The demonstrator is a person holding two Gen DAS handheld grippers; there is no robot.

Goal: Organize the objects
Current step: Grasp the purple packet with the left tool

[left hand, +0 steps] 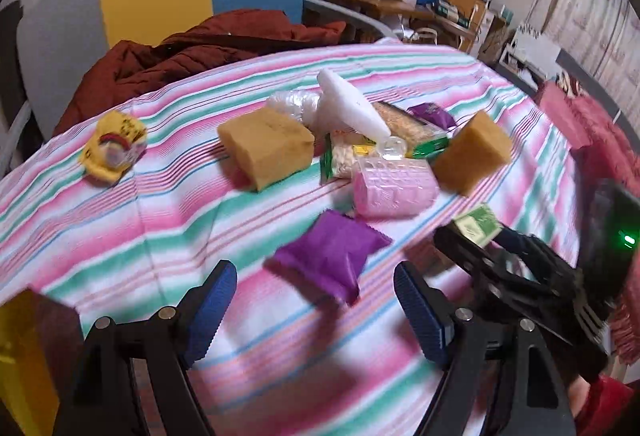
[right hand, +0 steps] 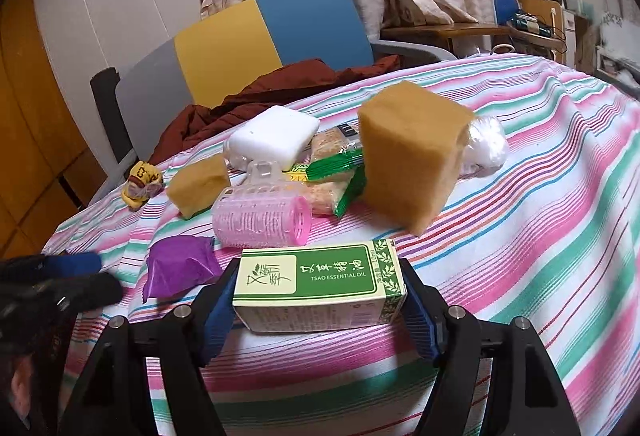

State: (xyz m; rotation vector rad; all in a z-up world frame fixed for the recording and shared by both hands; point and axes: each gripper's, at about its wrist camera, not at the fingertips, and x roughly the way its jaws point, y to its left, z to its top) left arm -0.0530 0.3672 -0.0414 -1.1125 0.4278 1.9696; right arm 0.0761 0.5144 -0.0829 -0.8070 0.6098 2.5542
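Green-and-cream essential oil box [right hand: 320, 286], lengthwise between right gripper [right hand: 320, 310] pads.

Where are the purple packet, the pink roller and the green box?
Purple crinkly packet [left hand: 330, 258]: left wrist view, its middle.
Pink plastic roller [right hand: 262, 220]: right wrist view, its side.
Green-and-cream cardboard box [right hand: 320, 286]: right wrist view, its label.

Purple packet [left hand: 331, 259] on pink-green striped cloth [left hand: 120, 236]
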